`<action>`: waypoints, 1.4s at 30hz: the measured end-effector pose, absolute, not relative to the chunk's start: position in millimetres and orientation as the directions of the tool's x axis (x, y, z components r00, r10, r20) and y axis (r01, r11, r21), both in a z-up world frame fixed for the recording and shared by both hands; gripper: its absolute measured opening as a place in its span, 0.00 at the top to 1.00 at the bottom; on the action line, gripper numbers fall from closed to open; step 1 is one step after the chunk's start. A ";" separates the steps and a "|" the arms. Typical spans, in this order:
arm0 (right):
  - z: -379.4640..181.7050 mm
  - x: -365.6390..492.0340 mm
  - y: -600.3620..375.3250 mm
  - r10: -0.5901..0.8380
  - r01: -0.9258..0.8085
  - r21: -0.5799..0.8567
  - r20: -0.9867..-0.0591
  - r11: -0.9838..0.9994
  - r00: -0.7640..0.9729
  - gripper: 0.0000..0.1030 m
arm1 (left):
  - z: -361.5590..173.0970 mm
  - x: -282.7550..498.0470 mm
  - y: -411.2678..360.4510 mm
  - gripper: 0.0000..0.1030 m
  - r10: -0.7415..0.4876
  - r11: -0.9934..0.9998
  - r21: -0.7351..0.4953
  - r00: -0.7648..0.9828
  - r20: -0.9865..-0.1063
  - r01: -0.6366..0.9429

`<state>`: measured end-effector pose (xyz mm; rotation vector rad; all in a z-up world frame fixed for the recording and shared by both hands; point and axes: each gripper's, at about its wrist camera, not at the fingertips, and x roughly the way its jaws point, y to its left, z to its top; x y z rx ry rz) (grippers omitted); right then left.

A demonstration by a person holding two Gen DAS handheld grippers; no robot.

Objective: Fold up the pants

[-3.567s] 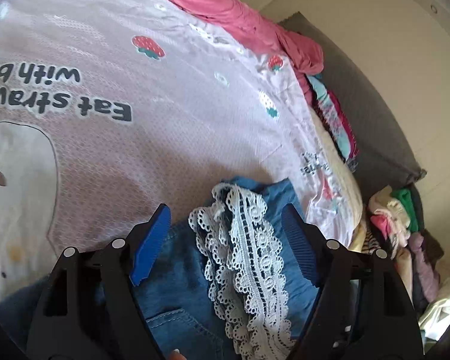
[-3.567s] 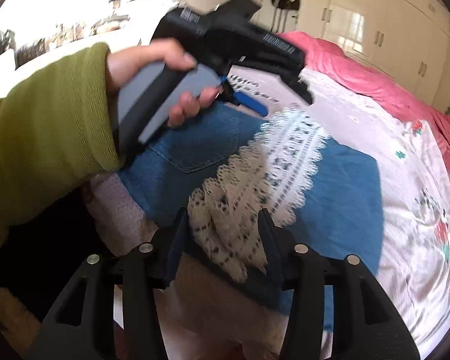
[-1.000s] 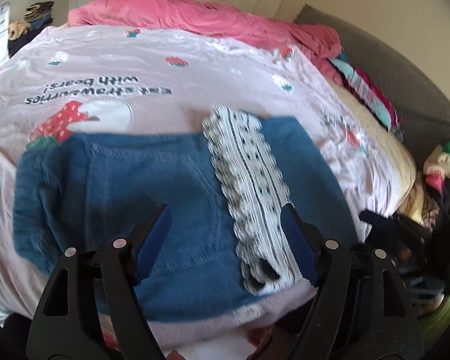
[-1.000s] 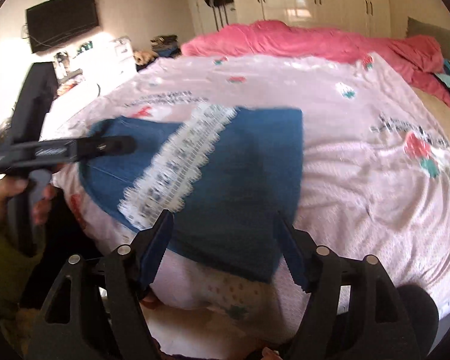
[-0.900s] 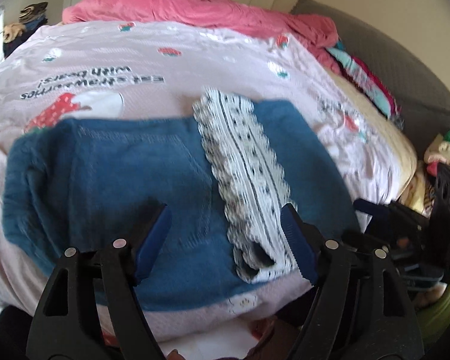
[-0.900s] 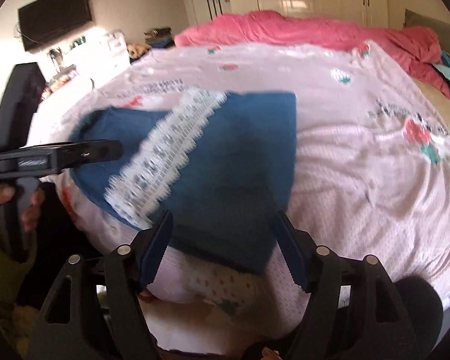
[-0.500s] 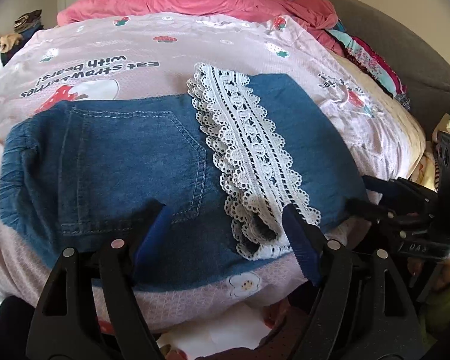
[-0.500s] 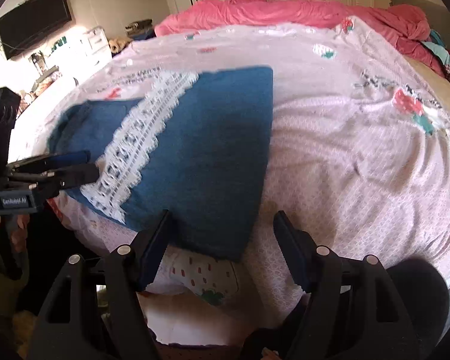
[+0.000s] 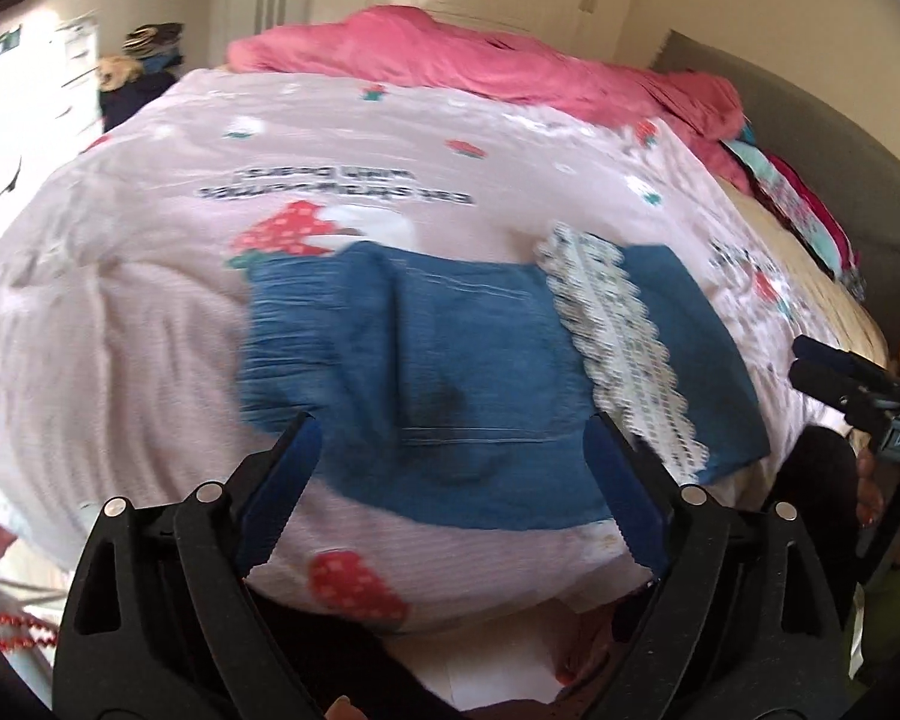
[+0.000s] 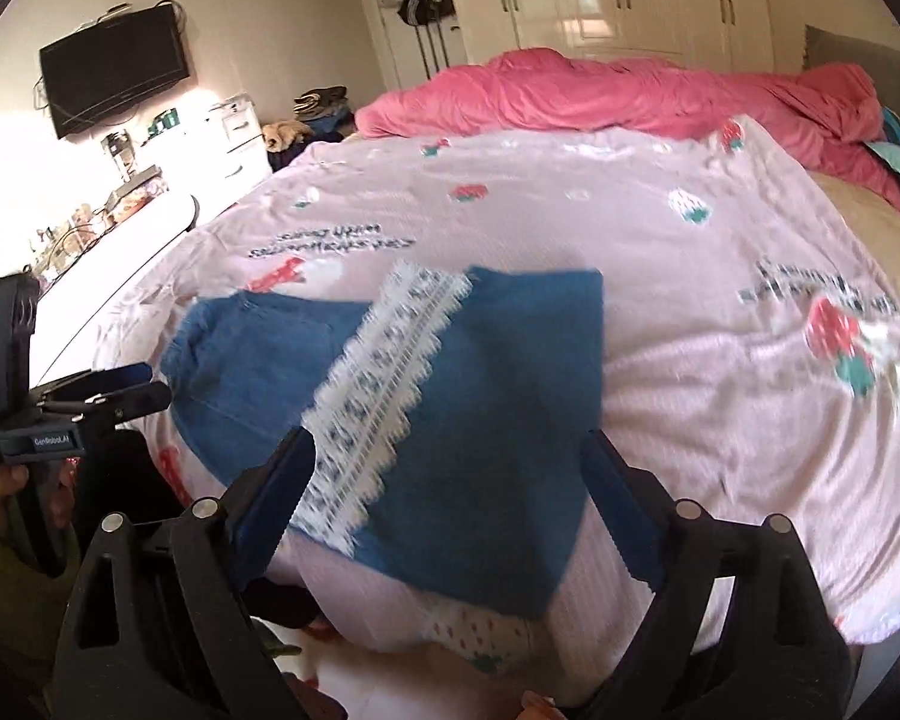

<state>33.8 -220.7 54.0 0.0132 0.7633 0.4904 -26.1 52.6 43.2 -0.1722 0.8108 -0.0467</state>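
Note:
Folded blue denim pants [image 9: 450, 372] with a white lace band [image 9: 618, 348] lie flat near the front edge of the bed. In the right wrist view the same pants [image 10: 498, 432] show the lace band [image 10: 384, 396] running diagonally. My left gripper [image 9: 450, 474] hovers in front of the pants, above the bed's edge, its jaws opening with nothing between them. My right gripper [image 10: 450, 492] hangs over the near corner of the pants, jaws also opening and nothing pinched. Each gripper shows at the edge of the other's view, held in a hand.
The pants rest on a pink strawberry-print quilt [image 9: 150, 300]. A bunched pink duvet [image 10: 630, 96] lies at the bed's far side. A grey headboard [image 9: 810, 138] and piled clothes are to the right, white wardrobes [image 10: 600, 0], a wall television [image 10: 114, 75] and a cluttered desk further off.
Both grippers have drawn back from the pants and opened wider. The left wrist view has swung left, so the pants now sit further off and more of the quilt shows.

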 end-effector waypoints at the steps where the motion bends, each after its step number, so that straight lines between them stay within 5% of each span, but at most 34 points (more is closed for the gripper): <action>1: 57.2 36.8 -215.4 0.432 -0.429 0.179 -0.659 0.885 0.616 0.14 | 42.9 -27.9 59.7 0.19 -0.099 0.983 -0.177 0.691 -0.716 -0.043; 12: 88.6 72.5 -127.4 0.512 -0.595 0.121 -0.660 0.794 0.550 0.07 | 26.7 -32.2 105.4 0.16 -0.088 0.953 -0.262 0.687 -0.721 -0.152; 26: 62.5 126.6 -0.6 0.542 -0.770 0.138 -0.786 0.623 0.298 0.07 | 10.8 -24.0 115.9 0.21 -0.176 0.921 -0.364 0.681 -0.711 -0.142; 34: 40.6 140.1 44.3 0.498 -0.822 0.125 -0.841 0.556 0.210 0.07 | -5.8 -15.4 116.7 0.60 -0.274 0.877 -0.463 0.660 -0.700 -0.127; 42: 12.2 150.6 72.3 0.461 -0.835 0.172 -0.881 0.522 0.107 0.07 | -13.7 -12.0 118.7 0.60 -0.304 0.856 -0.499 0.650 -0.696 -0.135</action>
